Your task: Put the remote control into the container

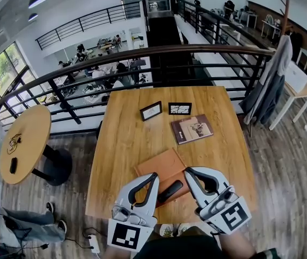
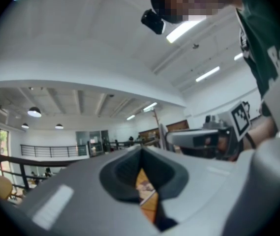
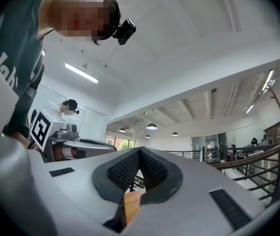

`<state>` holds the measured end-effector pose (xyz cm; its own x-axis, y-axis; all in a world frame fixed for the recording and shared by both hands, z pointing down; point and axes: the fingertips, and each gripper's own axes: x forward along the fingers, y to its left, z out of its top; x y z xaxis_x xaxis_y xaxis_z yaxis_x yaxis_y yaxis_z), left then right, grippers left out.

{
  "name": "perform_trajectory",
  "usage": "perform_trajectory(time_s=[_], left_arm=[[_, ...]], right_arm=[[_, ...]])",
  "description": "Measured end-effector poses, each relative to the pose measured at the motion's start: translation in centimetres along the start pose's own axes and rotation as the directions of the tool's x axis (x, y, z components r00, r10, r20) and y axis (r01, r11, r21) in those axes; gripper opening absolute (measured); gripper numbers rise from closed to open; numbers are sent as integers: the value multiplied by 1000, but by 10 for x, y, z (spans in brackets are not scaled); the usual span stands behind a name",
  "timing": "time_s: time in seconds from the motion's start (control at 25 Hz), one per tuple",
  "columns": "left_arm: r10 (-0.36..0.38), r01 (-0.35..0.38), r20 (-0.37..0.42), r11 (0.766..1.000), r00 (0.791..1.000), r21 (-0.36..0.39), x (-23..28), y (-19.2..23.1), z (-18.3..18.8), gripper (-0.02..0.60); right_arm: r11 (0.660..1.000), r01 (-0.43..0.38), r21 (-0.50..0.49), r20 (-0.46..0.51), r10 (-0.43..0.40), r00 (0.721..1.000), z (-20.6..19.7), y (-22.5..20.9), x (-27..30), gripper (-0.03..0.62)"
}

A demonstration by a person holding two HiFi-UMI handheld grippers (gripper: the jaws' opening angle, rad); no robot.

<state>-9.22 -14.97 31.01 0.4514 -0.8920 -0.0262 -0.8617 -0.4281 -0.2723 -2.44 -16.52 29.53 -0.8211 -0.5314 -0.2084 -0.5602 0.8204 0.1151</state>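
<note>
Lying between hand-held grippers (image 1: 154, 175) (image 1: 187, 171): remote control (image 1: 170, 191)

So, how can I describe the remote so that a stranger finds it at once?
Find the square wooden table beside the railing. At its near edge, between the left gripper and the right gripper, by the brown tray, lies the remote. It is the only slim black bar on that table; the frames and the book are farther back.

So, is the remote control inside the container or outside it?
Outside, it seems: the black remote control lies on the table along the container's near edge, between the left tongs and the right tongs, both shut.
</note>
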Motion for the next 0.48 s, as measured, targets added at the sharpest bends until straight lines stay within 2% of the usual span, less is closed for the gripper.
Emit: perform_trajectory(time_s=[0.32, 0.48], left_arm=[[-6, 6, 8, 1000, 1000, -11, 1, -1, 0, -1], [-21, 21, 2, 1000, 1000, 8, 2, -3, -2, 0]], right_arm=[[1000, 7, -4, -3, -7, 1000, 0, -1, -1, 17], [1000, 2, -4, -3, -2, 1000, -1, 1, 0, 17]])
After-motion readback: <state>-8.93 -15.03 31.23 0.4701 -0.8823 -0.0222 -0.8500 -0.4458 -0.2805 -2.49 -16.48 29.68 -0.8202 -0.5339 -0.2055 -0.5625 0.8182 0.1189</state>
